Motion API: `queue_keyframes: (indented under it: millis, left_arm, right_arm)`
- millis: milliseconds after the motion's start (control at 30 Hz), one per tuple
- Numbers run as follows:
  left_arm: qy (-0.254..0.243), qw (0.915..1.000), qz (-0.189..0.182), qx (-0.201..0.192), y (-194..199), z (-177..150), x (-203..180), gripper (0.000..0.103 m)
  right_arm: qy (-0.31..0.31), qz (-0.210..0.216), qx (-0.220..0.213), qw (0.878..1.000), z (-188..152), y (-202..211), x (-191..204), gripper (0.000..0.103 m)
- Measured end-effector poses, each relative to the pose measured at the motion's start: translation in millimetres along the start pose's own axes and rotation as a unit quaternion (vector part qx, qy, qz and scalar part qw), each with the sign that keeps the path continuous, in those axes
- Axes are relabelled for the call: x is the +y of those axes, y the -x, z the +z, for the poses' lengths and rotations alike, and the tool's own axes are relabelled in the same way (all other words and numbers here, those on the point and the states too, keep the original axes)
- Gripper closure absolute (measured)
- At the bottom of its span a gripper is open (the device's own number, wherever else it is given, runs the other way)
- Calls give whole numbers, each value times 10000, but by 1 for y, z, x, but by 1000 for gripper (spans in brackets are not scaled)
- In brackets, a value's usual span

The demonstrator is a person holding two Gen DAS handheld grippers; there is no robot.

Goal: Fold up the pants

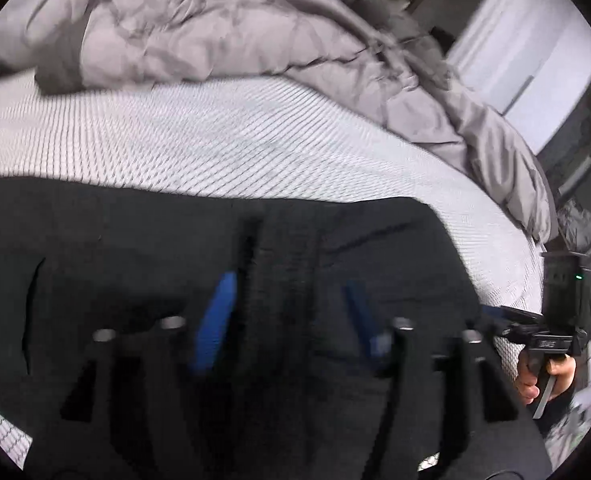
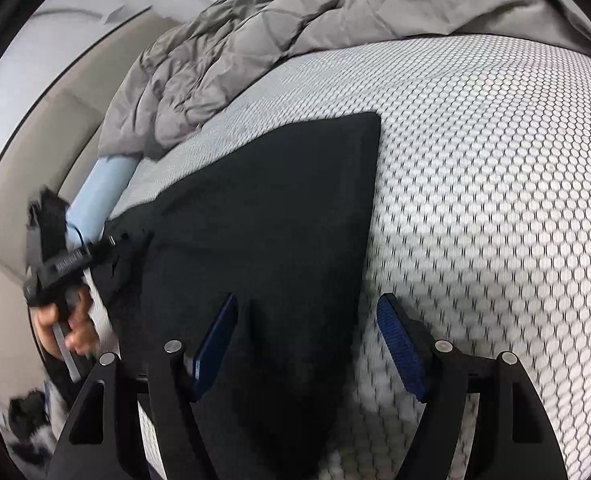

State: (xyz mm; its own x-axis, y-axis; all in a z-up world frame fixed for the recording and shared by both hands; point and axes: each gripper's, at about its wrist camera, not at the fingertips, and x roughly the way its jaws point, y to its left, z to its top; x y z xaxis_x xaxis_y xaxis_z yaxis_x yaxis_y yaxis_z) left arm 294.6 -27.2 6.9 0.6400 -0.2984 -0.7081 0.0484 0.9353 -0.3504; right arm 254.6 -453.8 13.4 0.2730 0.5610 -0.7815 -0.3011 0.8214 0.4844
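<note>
Grey duvet (image 2: 255,40) is bunching at the far side of the bed (image 2: 495,160). We are hovering both grippers over the black pants (image 2: 263,208), lying flat on the mattress. Left gripper (image 1: 291,312) jaws are gaping over mid-cloth; right gripper (image 2: 307,348) jaws are straddling the right edge, open, the pants running away toward the far corner.

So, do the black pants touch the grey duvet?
Apart. The right wrist view shows bare mattress between the black pants and the grey duvet.
</note>
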Motion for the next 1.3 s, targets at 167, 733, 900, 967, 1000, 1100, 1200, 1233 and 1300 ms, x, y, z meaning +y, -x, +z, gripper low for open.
queue_keyframes:
  millis: [167, 733, 900, 967, 1000, 1100, 1200, 1233, 1300]
  left_arm:
    - [-1049, 9921, -688, 1, 12, -32, -75, 18]
    - [-3016, 9427, -725, 1232, -62, -123, -200, 2]
    - [-3094, 9390, -740, 1307, -52, -132, -187, 2]
    - [-3126, 9374, -767, 1329, -49, -135, -185, 2]
    - [-3162, 9360, -777, 1336, -47, -137, -184, 2]
    - [-3268, 9325, -770, 1332, -46, -138, -185, 2]
    - [-3257, 9331, -839, 1274, -42, -138, -183, 2]
    - [-3219, 9344, -885, 1245, -39, -137, -181, 2]
    - [-3077, 9386, -1038, 1167, -26, -131, -173, 4]
  right_arm:
    - [220, -84, 163, 9996, -17, 8, 0, 29]
    - [-128, 1, -36, 9999, 16, -26, -8, 71]
    - [-407, -310, -570, 9971, 54, -39, -21, 76]
    - [-499, -347, -720, 9955, 70, -47, -28, 77]
    - [-437, -445, -748, 9952, 78, -52, -28, 78]
    - [-364, -674, -875, 9932, 92, -56, -28, 78]
    - [-543, -885, -899, 9905, 98, -55, -29, 76]
    - [-561, -964, -856, 9901, 98, -53, -27, 76]
    - [-679, -1122, -802, 9881, 92, -37, -22, 75]
